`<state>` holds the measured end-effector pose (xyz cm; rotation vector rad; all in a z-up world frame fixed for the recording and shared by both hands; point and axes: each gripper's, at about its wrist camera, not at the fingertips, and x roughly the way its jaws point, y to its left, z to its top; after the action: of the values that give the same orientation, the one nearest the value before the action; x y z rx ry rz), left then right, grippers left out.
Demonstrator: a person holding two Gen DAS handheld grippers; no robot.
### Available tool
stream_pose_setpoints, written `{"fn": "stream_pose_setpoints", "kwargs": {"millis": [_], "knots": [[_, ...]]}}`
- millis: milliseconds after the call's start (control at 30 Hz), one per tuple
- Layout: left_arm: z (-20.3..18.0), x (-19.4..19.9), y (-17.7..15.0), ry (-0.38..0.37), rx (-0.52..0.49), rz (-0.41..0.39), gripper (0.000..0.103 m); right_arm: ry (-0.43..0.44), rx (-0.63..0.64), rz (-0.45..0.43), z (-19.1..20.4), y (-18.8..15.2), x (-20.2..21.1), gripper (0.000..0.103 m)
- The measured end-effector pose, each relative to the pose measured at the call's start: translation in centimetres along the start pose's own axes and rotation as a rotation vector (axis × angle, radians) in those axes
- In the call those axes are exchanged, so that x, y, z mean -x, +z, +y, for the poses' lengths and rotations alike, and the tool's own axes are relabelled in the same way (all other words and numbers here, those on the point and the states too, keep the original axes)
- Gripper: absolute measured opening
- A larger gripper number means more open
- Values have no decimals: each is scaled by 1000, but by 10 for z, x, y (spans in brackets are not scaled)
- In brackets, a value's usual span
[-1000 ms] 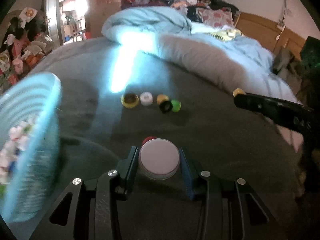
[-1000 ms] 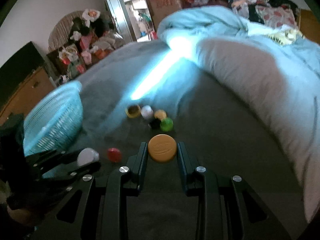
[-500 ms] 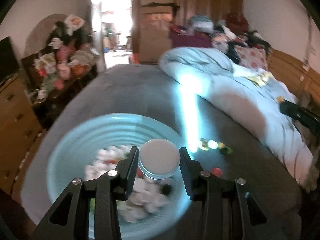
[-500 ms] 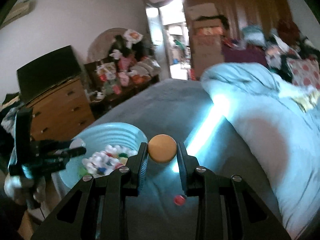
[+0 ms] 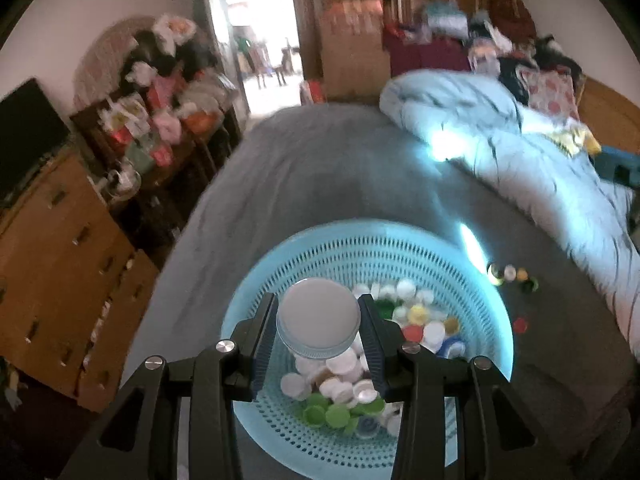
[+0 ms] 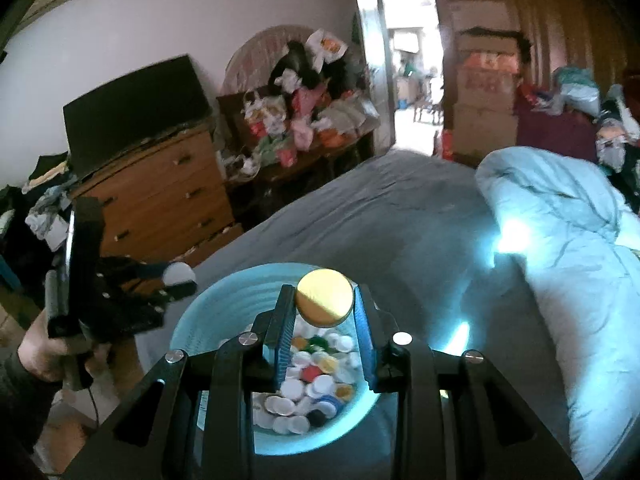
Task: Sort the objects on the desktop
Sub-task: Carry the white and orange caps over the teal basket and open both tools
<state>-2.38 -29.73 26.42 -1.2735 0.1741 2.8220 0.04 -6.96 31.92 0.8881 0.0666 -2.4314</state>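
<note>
Both jaws grip: our left gripper clamps a white lid, our right gripper an orange cap, each above the basket. Many caps already lie inside; a few loose caps remain on the bed.

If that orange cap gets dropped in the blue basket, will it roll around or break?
The orange cap is a flat disc, so it will probably flop flat, not roll far. The blue basket already holds a heap of caps, so it should land softly, maybe sliding a bit. It looks like hard plastic or metal and small, so likely light and unlikely to break.
</note>
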Motion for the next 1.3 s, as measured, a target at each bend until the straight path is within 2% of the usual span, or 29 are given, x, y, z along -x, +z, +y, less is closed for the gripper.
{"fn": "stream_pose_setpoints", "kwargs": {"millis": [200,333,767,900,933,967,1000,1033,1167,1200,1300], "knots": [[-1,-53,-10,-14,-20,166,43,79,-36,167,11,3,-49,26],[-11,-76,-20,-4,-60,235,43,113,-70,246,10,-8,-69,26],[-10,-77,-22,7,-62,228,43,114,-38,279,24,-15,-78,26],[-14,-72,-19,16,-57,209,44,107,-34,271,25,-16,-78,26],[-14,-72,-19,28,-53,202,61,80,-20,256,26,-15,-76,30],[-15,-69,-18,63,-53,185,84,60,-10,239,25,-15,-74,47],[-17,-65,-18,111,-63,155,91,60,-12,227,24,-15,-72,64],[-18,-62,-18,146,-73,131,98,62,-18,203,23,-16,-67,66],[-22,-40,-21,185,-65,54,98,102,-42,129,13,-26,-41,66],[-27,-30,-24,216,-68,14,98,109,-50,114,9,-32,-34,67],[-55,1,-41,268,-115,-103,99,96,-92,64,-9,-76,-8,67]]}}
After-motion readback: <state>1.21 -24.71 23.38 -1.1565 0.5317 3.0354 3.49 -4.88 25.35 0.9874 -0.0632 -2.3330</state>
